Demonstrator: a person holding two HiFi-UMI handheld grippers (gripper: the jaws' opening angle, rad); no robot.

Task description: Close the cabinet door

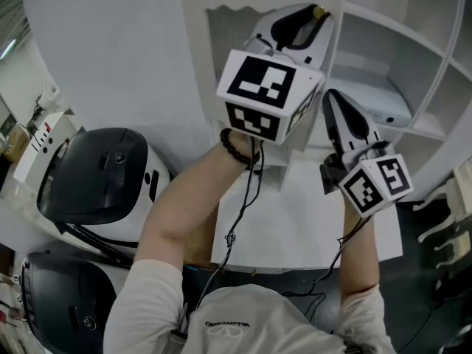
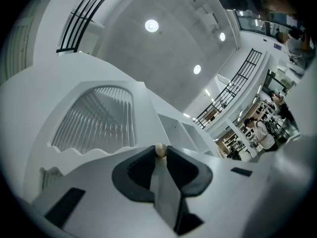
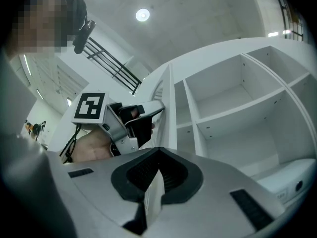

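left claw (image 2: 161,151) pinches the knob (image 2: 161,148) of the cabinet door (image 2: 94,118) | right claw (image 3: 158,151) closed, empty, facing open shelves (image 3: 237,110)

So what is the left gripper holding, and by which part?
The left gripper pinches the cabinet door by its small round knob, at the jaw tips.

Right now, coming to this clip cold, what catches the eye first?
The left gripper, under its big marker cube at the centre of the head view, has its jaws closed on the small round knob of the white cabinet door. Just right of it the right gripper, jaws together and empty, points up toward the open shelves. Two black-and-white domed machines sit at lower left.
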